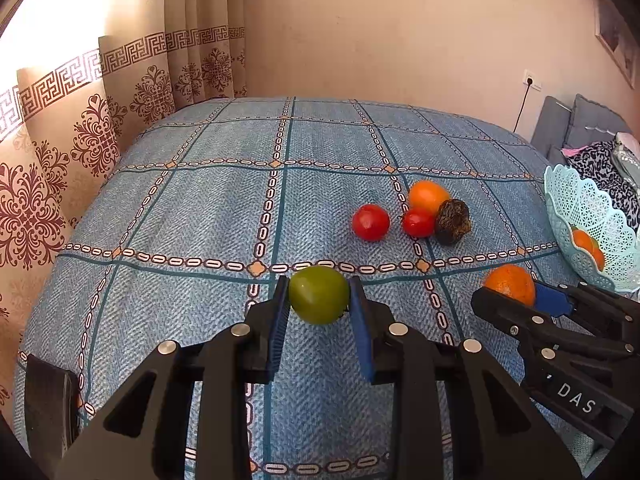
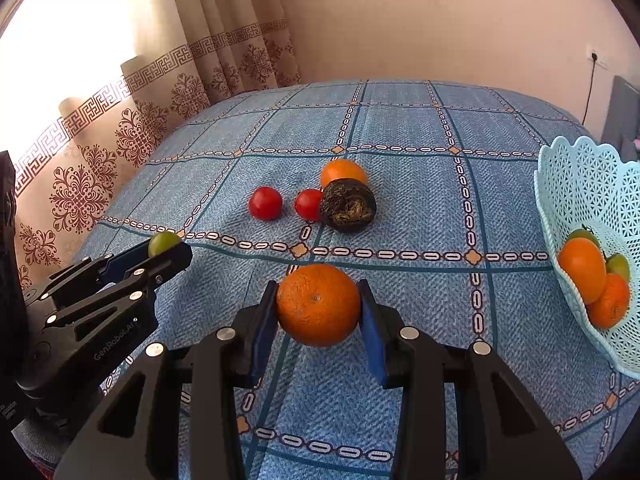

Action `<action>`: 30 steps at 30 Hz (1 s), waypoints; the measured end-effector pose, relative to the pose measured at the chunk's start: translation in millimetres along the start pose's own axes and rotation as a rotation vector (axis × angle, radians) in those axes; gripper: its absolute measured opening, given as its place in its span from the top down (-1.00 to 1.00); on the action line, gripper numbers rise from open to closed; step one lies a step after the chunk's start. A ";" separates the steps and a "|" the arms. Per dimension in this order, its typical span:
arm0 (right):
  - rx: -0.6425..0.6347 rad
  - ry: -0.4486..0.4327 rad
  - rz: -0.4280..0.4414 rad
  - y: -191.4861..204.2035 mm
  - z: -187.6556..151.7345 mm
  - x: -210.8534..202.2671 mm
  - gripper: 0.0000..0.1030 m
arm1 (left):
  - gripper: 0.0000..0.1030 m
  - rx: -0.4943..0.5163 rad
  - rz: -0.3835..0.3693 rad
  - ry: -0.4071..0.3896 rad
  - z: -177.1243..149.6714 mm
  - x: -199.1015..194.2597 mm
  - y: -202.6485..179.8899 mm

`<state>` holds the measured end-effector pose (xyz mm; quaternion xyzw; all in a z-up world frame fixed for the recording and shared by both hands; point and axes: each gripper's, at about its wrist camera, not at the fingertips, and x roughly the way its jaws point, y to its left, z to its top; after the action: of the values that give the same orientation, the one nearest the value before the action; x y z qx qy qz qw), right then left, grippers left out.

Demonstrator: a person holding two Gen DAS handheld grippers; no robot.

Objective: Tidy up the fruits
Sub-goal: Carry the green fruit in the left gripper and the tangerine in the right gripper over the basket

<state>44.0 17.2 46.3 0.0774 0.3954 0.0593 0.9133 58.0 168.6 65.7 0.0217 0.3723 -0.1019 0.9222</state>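
My left gripper (image 1: 319,300) is shut on a green fruit (image 1: 319,294), held just above the blue checked cloth (image 1: 200,220). From the right wrist view the same green fruit (image 2: 163,242) shows in the left gripper (image 2: 168,250). My right gripper (image 2: 319,312) is shut on an orange (image 2: 319,304), also seen at the right as the orange (image 1: 511,283) in the right gripper (image 1: 516,294). Farther back lie two red tomatoes (image 2: 265,203) (image 2: 309,204), another orange (image 2: 343,172) and a dark wrinkled fruit (image 2: 348,205). A pale blue lattice basket (image 2: 576,184) at the right holds oranges and green fruit.
Patterned curtains (image 1: 80,140) hang along the left side of the table. A grey sofa with a dark patterned cloth (image 1: 592,152) stands beyond the right edge. A dark flat object (image 1: 48,396) lies at the near left corner. Bare cloth stretches across the back of the table.
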 end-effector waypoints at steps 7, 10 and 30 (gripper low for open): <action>0.027 -0.012 0.002 -10.0 -8.5 -11.7 0.24 | 0.41 -0.015 -0.054 0.024 -0.8 1.1 -3.8; 0.040 -0.017 0.000 -15.1 -10.7 -16.6 0.24 | 0.41 -0.007 -0.052 0.020 -0.2 -0.9 -7.8; 0.101 -0.092 0.002 -46.5 -17.4 -57.1 0.24 | 0.41 0.086 -0.032 0.000 3.1 -21.5 -48.5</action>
<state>-5.3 -36.4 66.6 0.1264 0.3555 0.0363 0.9254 35.0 124.4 84.6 0.0553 0.3679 -0.1323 0.9188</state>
